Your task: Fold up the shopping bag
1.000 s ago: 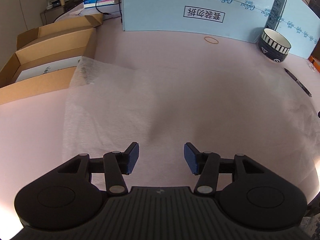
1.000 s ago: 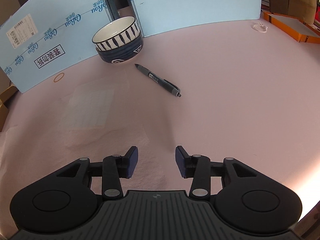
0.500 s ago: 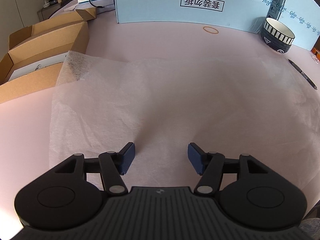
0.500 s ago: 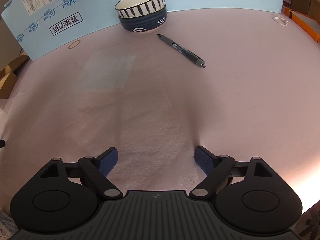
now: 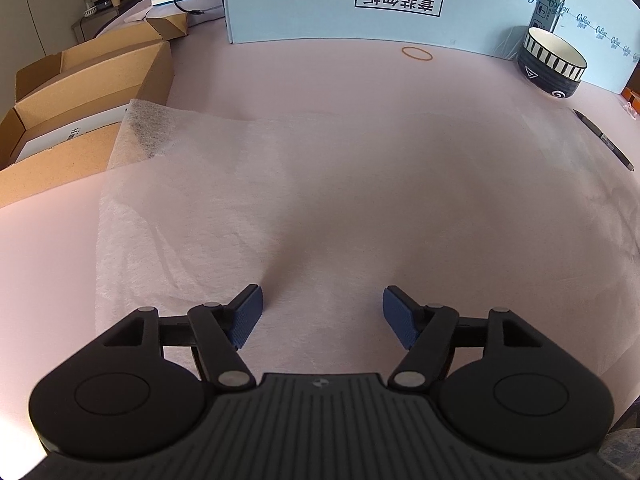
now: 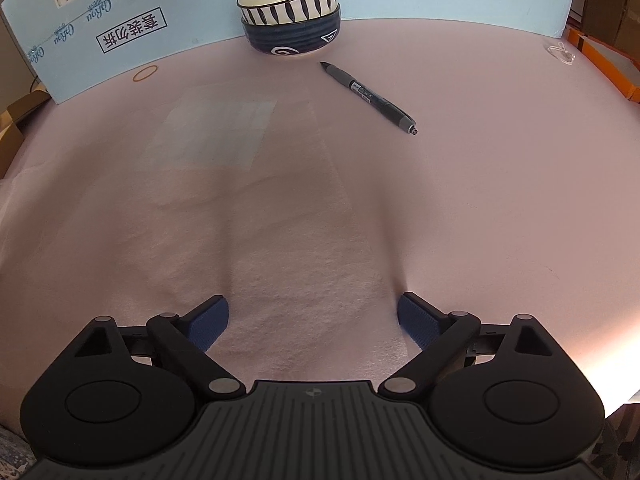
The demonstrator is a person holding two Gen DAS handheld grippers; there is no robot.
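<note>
Left wrist view | you're hovering the left gripper [image 5: 322, 316] over the flat shopping bag [image 5: 320, 200], jaws opening, gripping nothing | right gripper [image 6: 312, 322] gaping, narrowing slightly, empty | folding not started.

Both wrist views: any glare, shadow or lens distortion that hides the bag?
Left wrist view: sharp; fisheye bends the blue box; a soft shadow crosses the white bag, whose weave still shows. Right wrist view: sharp; glare at the lower right table edge; the bag nearly blends into the pink table.
</note>
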